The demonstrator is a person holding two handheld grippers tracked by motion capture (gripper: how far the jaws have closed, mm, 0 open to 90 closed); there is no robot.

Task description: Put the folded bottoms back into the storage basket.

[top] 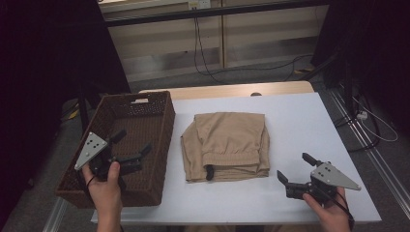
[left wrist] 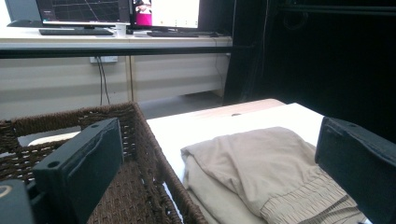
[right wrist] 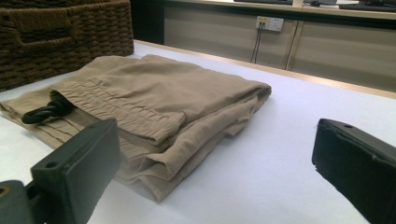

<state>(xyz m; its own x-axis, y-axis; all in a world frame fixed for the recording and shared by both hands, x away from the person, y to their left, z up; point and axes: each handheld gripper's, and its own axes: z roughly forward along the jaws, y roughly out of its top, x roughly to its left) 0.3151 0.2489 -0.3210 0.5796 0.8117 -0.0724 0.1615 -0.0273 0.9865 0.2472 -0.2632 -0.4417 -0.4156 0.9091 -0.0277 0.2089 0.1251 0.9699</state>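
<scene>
A brown wicker basket sits at the table's left edge with no loose items visible inside, and folded khaki trousers lie just right of it at mid-table. The left hand holds the left gripper over the basket's near part, jaws spread wide and empty. The right hand holds the right gripper low over the table's near right, pointing left toward the trousers, jaws likewise apart and touching nothing.
</scene>
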